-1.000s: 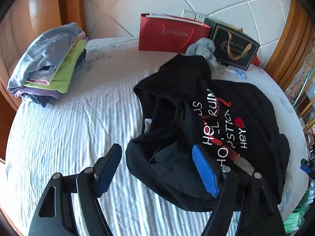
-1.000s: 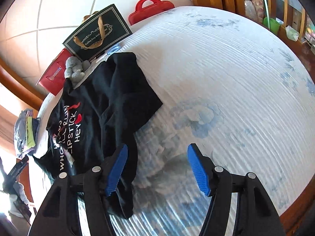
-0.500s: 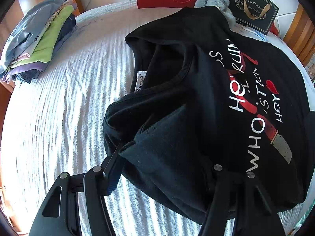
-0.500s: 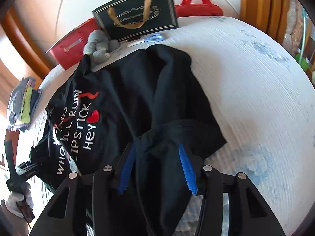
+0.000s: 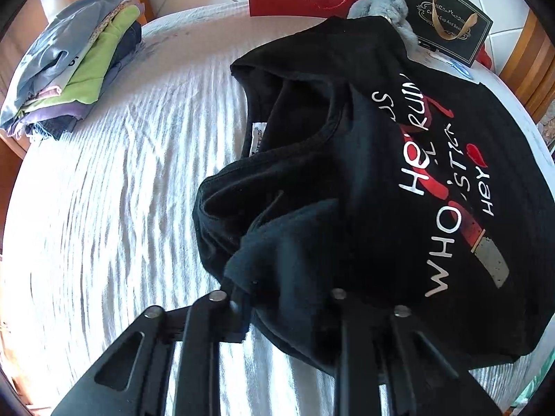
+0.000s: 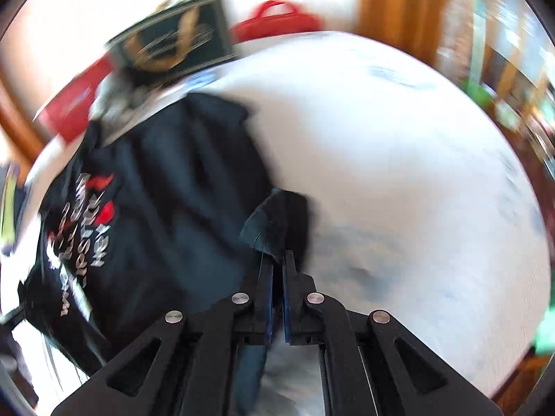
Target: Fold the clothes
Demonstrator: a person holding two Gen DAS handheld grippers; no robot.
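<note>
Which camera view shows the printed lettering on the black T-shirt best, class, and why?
The left wrist view: the lettering on the black T-shirt is sharp and close. The right wrist view shows it small, at the edge, smeared by motion blur.

Both grippers pinched closed

The left gripper (image 5: 277, 298) and right gripper (image 6: 276, 260) point steeply down; both jaws have just been closing on black cloth.

1. Right gripper (image 6: 276, 260) jaws just closed, clamped on a black fold of the t-shirt (image 6: 163, 208).
2. Shirt lies left on the white bedspread (image 6: 416, 173).
3. Far left: dark gift bag (image 6: 177, 41), red bag (image 6: 69, 107). Frame blurred.
</note>
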